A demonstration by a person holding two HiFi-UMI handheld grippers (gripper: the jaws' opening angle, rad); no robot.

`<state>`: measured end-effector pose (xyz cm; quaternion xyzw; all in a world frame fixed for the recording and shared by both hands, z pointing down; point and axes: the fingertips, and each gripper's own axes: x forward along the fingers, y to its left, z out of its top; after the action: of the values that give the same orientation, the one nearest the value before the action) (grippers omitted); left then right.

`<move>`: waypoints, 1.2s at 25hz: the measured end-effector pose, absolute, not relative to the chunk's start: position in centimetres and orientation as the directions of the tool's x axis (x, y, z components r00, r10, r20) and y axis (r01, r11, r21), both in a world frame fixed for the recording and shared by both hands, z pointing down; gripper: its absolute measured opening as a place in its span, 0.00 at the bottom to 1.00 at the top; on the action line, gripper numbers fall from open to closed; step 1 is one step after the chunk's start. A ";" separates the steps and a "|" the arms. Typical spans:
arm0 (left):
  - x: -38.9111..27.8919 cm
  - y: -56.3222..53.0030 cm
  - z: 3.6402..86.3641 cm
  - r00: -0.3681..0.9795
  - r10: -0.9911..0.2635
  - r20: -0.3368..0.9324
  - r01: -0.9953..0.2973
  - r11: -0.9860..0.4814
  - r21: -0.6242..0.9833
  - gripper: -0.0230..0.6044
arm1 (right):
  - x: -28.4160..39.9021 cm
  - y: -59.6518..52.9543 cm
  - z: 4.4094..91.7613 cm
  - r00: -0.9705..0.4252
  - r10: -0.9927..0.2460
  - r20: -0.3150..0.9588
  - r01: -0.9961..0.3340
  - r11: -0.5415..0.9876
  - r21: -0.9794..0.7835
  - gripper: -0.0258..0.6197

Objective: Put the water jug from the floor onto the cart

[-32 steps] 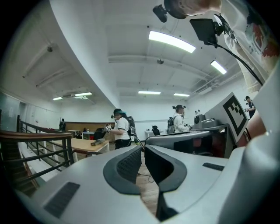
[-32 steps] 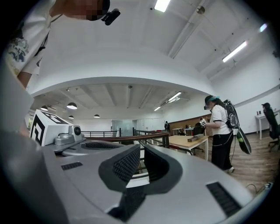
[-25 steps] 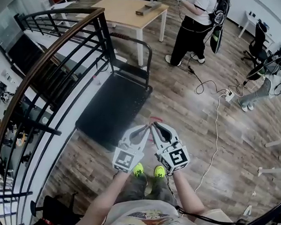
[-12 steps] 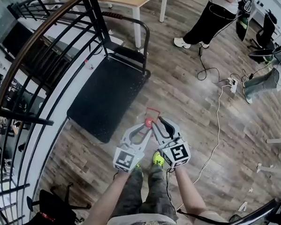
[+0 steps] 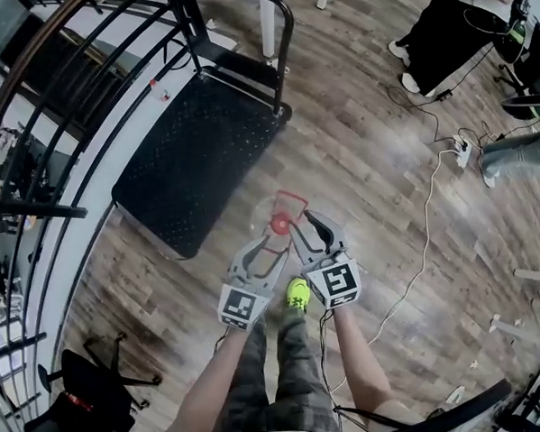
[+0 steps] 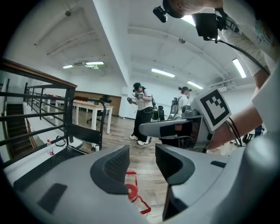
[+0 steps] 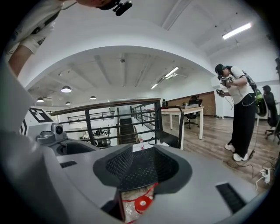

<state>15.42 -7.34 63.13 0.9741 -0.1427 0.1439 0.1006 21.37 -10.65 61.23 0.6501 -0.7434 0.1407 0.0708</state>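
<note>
The water jug (image 5: pixel 280 224) is clear with a red cap and a red handle, and it stands on the wood floor just off the black cart's (image 5: pixel 194 147) near corner. My left gripper (image 5: pixel 270 248) is low beside it. Its jaws have just been opening and stand open, and the jug's red cap (image 6: pixel 132 191) shows below the gap. My right gripper (image 5: pixel 305 229) is next to it on the right. Its jaws have also just been opening. They are open, with the jug (image 7: pixel 139 203) low in front and the cart's deck (image 7: pixel 146 162) beyond. Neither pair of pads touches the jug.
A black railing (image 5: pixel 73 76) curves along the left, right behind the cart with its upright push handle (image 5: pixel 283 38). A white cable (image 5: pixel 425 239) and a power strip (image 5: pixel 462 151) lie on the floor at right. A person (image 5: pixel 450 29) stands at the back right. A black chair (image 5: pixel 77 415) is at lower left.
Both grippers have dropped from waist height toward the floor and gone from shut to open. The jug's red cap and handle have come into view right ahead of them.
</note>
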 end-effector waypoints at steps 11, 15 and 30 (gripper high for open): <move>19.2 -11.6 70.0 0.915 -0.288 0.282 -0.322 -0.943 0.082 0.30 | 23.5 -12.9 70.9 -0.142 -0.927 0.347 -0.987 0.108 -0.115 0.25; 21.0 -13.7 73.2 0.911 -0.287 0.297 -0.315 -0.948 0.053 0.30 | 25.2 -13.8 74.2 -0.099 -0.922 0.374 -0.992 0.063 -0.108 0.26; 23.0 -18.2 83.9 0.882 -0.256 0.395 -0.302 -0.951 0.059 0.30 | 28.1 -13.6 85.2 -0.007 -0.866 0.499 -0.988 -0.071 -0.138 0.28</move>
<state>23.01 -18.25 83.86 0.9683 -0.1442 0.1952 0.0593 28.07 -13.57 85.15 0.6927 -0.6692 0.2362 0.1287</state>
